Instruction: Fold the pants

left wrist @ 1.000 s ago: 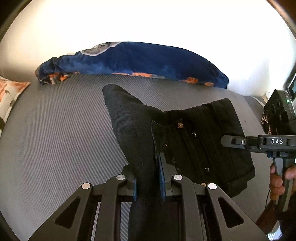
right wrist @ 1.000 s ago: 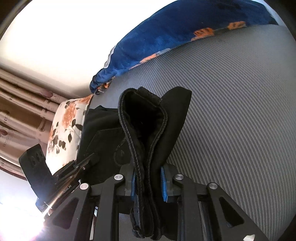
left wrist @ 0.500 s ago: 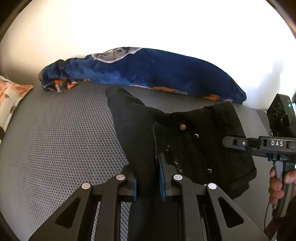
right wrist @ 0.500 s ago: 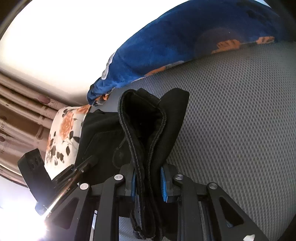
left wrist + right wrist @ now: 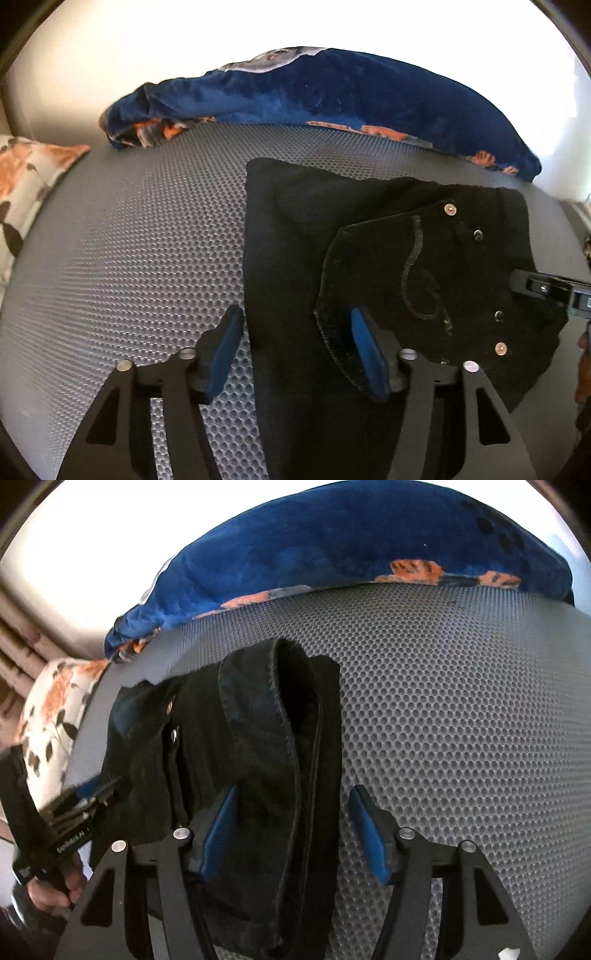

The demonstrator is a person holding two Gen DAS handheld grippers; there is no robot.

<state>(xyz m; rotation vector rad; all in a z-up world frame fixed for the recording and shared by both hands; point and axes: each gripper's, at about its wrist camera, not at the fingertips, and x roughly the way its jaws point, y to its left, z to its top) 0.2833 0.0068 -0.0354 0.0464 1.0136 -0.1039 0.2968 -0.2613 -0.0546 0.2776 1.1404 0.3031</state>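
both tools gape over the black pants (image 5: 388, 266) — only the left view shows its stitched pocket (image 5: 406, 280).

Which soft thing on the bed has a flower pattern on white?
The floral pillow at the bed's left edge: white with orange flowers. The blue blanket along the back is dark blue with orange patches, and the black pants are plain.
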